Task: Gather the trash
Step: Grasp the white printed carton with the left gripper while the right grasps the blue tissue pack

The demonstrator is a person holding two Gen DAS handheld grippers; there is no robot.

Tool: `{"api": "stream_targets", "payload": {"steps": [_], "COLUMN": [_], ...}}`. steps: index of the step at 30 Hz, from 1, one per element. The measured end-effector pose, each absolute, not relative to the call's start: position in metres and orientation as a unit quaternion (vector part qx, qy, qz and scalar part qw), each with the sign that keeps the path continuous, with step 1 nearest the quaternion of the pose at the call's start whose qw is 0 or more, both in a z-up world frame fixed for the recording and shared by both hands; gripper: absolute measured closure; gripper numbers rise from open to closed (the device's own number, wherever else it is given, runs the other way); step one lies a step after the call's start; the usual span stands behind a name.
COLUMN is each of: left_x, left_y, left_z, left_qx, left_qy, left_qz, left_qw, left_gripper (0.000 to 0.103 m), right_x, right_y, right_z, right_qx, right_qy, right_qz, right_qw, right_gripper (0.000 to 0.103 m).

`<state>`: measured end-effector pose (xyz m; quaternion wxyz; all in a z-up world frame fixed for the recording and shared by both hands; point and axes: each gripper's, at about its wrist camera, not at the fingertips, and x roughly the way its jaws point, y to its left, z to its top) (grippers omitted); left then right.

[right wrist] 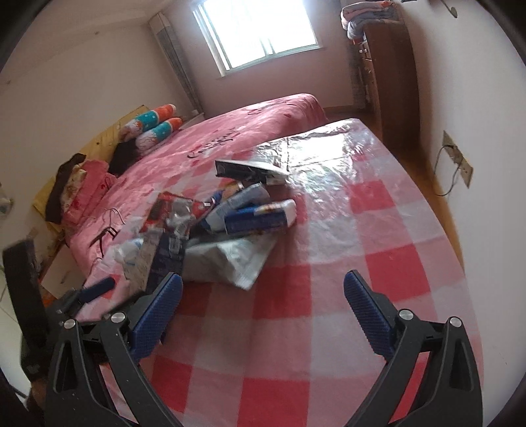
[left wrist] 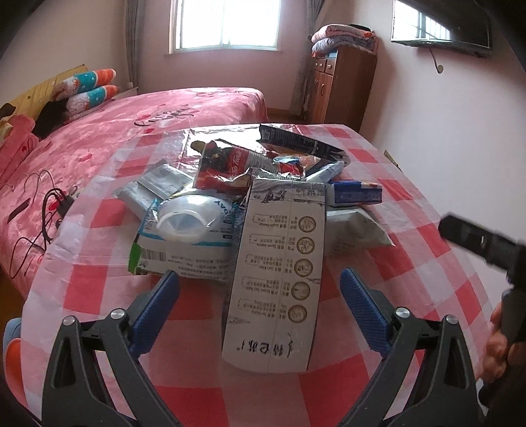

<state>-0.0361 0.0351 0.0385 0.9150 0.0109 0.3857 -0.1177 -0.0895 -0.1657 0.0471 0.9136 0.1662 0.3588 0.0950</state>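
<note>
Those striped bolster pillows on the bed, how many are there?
2. One bolster pillow lies behind the other bolster pillow, both at the head of the bed. More could be hidden.

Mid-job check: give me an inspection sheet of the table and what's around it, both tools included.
Surface: table under a red-and-white checked cover, glossy at the far end.
Job's things: trash pile mid-table; long white carton nearest, wipes pack, red snack bag, blue box, grey pouch.
Clutter: nothing seen apart from the pile.
Tools: left tool open, carton's near end between its fingers, untouched; right tool open, empty, beside the pouch.
Cables: black cables on the bed; wall cord.
Surroundings: pink bed, wooden cabinet, window.
</note>
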Motion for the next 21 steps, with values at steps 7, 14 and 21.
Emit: {"api": "stream_targets", "payload": {"steps": [7, 14, 21], "left_x": [-0.026, -0.025, -0.029], "left_y": [0.034, 0.028, 0.033], "left_z": [0.031, 0.028, 0.031], "left_qx": [-0.004, -0.007, -0.027], "left_qy": [0.398, 0.402, 0.402], "left_qz": [-0.114, -0.117, -0.114], "left_qw": [0.91, 0.908, 0.908], "left_gripper": [0.025, 0.038, 0.039], "right_x": [-0.041, -0.004, 0.018], "right_y": [-0.178, -0.166, -0.14], "right_z": [0.036, 0.031, 0.019], "right_qx": [0.202, 0.175, 0.109], "right_qy": [0.382, 0.389, 0.405], "right_qz": [0.108, 0.114, 0.11], "right_qw": [0.895, 0.897, 0.901], "right_gripper": [0.019, 0.01, 0.008]}}
